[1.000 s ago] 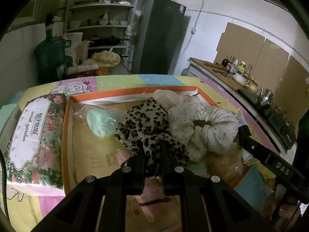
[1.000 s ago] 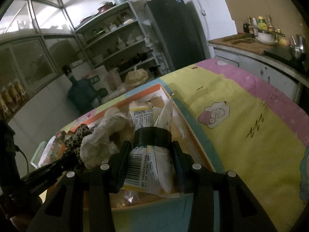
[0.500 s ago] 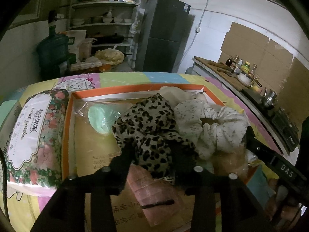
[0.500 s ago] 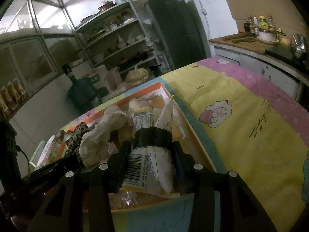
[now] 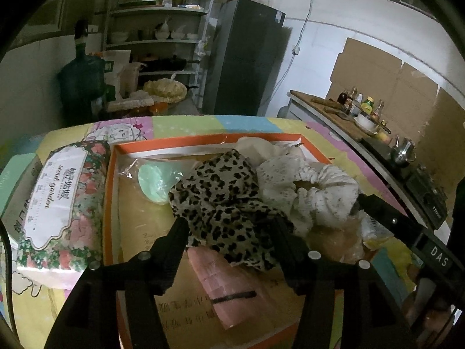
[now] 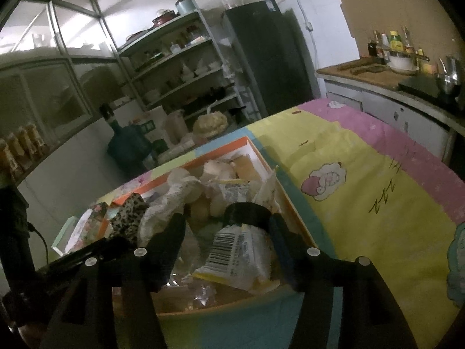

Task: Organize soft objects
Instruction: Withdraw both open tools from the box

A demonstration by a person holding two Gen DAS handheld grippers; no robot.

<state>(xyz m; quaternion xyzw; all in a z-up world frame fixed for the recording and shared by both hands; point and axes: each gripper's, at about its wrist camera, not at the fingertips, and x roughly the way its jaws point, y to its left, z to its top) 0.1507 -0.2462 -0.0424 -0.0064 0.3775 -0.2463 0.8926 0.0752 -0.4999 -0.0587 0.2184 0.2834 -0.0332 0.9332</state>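
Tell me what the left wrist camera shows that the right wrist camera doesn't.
Only the left wrist view shows the mint green pad in plastic and the pink packet lying in the orange-rimmed box.

Only the right wrist view shows the barcoded snack packet between the open right tongs, and the sleeping-sheep print on the cloth.

Both show the box, the leopard-print scrunchie, the white scrunchie and the floral tissue pack. Both tongs have just been opening; the left tongs straddle the leopard scrunchie without pinching it.

Left tool point(image 5: 229, 232) released leopard scrunchie point(image 5: 221, 200); right tool point(image 6: 226, 229) released snack packet point(image 6: 238, 253).
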